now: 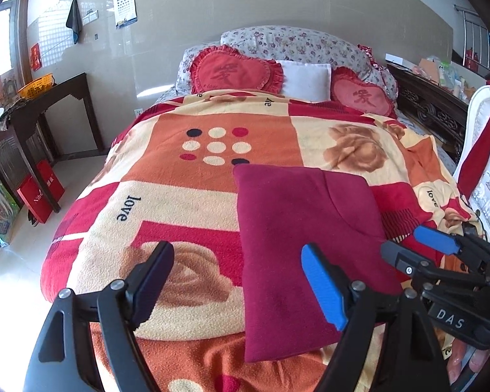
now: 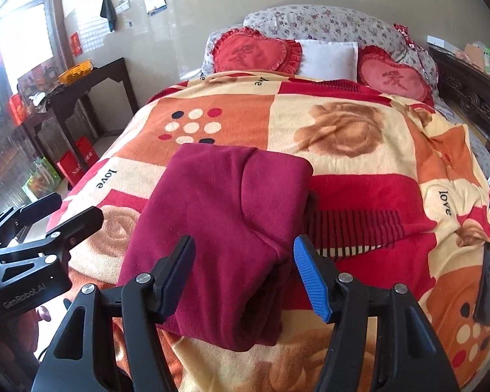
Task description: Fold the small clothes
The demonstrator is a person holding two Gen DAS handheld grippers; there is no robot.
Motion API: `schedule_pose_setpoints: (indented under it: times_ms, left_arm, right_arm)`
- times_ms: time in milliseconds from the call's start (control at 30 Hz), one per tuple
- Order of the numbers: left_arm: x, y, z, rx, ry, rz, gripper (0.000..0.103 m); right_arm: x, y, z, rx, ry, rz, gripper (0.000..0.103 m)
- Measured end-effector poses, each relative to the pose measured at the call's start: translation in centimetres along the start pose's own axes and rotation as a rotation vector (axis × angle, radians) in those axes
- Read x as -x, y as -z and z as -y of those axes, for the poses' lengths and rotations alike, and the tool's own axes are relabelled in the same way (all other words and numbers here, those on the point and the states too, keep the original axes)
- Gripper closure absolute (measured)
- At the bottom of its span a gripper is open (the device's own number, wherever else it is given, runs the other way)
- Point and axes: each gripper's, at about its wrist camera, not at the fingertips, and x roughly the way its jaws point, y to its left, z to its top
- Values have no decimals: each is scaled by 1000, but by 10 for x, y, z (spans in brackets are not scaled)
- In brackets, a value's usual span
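A dark red fleece garment [image 1: 303,245] lies folded into a rectangle on the patterned bed blanket [image 1: 186,196]; it also shows in the right wrist view [image 2: 219,228]. My left gripper [image 1: 238,277] is open and empty, above the garment's near left edge. My right gripper [image 2: 241,268] is open and empty, just above the garment's near end, one finger on either side of it. The right gripper also shows at the right of the left wrist view [image 1: 408,248], and the left gripper at the left of the right wrist view [image 2: 62,215].
Two red heart cushions [image 1: 235,72] and a white pillow [image 1: 305,76] lie at the bed's head. A dark wooden side table [image 1: 45,107] stands left of the bed, with red bags [image 1: 40,192] on the floor. A white chair [image 1: 486,179] stands at the right.
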Motion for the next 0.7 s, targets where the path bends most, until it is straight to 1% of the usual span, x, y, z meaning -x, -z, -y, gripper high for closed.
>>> schedule_pose_setpoints:
  times_ms: [167,367,500,700]
  left_arm:
    - [-6,0,-4,21,-5,-10,19]
    - [-12,-4,-11,48,9,-14,19]
    - [-13,-7,-14,54,7,-11,19]
    - [-15,-7,-17,62,7,-15,19]
  right_arm:
    - [-3,-3,-3,-9,15,2,59]
    - [-9,-10,-4,-19,50,11,59]
    - [-17,-13,-7,-22,53,-4,59]
    - [-24,-15,-14,6,63,-12,59]
